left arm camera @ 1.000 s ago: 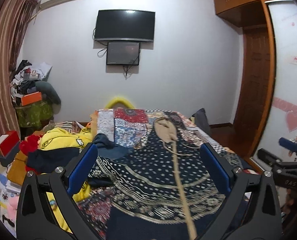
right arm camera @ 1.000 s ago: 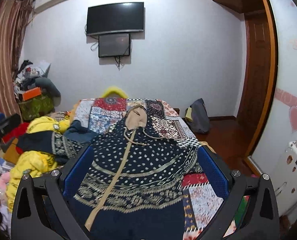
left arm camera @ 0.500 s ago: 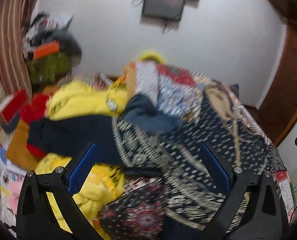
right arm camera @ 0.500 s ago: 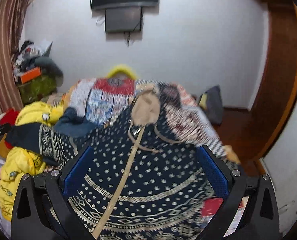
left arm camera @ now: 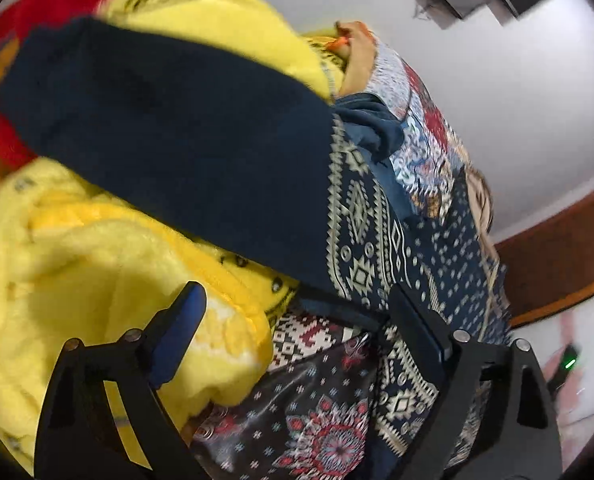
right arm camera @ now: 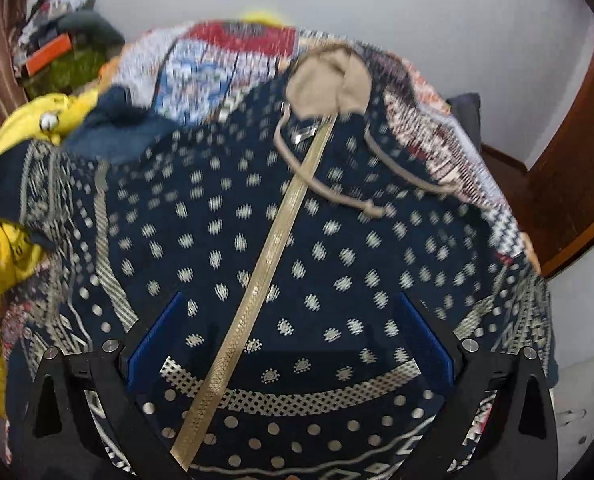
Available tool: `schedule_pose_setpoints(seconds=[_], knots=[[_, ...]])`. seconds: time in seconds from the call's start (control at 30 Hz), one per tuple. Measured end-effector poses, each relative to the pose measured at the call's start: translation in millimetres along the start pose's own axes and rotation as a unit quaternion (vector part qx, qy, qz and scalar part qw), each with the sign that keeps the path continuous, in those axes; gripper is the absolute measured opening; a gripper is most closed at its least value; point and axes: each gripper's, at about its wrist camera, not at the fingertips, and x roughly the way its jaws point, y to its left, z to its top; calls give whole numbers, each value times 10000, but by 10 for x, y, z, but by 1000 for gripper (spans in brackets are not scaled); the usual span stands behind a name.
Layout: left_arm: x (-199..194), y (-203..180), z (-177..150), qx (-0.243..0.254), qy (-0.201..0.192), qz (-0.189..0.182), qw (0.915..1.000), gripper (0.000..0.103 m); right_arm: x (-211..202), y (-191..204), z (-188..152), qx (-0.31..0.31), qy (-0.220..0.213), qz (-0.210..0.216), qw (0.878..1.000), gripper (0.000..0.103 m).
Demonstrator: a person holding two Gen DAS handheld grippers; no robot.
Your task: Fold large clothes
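Both views are evenly and softly lit, bright enough, with no hard shadows or glare. Fisheye bending curves the walls, and black vignette fills the corners. In the left view the yellow blanket [left arm camera: 109, 264] at 9 o'clock is smeared and soft. In the right view the hoodie [right arm camera: 297, 240] shows motion blur, strongest toward 12 o'clock.

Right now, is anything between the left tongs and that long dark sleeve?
Nothing visible blocks it. The left tongs are open right below the navy sleeve, which lies draped over the yellow fleece.
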Motion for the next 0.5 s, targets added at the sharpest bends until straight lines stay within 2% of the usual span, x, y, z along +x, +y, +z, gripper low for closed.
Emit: schedule_pose_setpoints(seconds=[0.1, 0.23, 0.3, 0.33, 0.47, 0.5], knots=[[69, 121, 105, -331, -7, -197, 9993, 84, 123, -17, -22, 31, 253, 89, 9996, 101], [55, 114, 241, -323, -187, -118, 9992, 71, 312, -51, -48, 96, 601, 129, 9981, 101], [53, 94, 312, -206, -272, 99, 9994, 63, 404, -64, -77, 106, 837, 170, 9963, 101], [56, 93, 339, -133, -301, 234, 9992, 55, 431, -75, -102, 129, 905, 234, 9955, 101], [80, 98, 421, 159, -383, 1011, 9940, 26, 480, -163, -127, 435, 976, 483, 9931, 103], [86, 101, 441, 173, -412, 1144, 9924, 24, 483, -172, -144, 485, 970, 508, 9928, 103]])
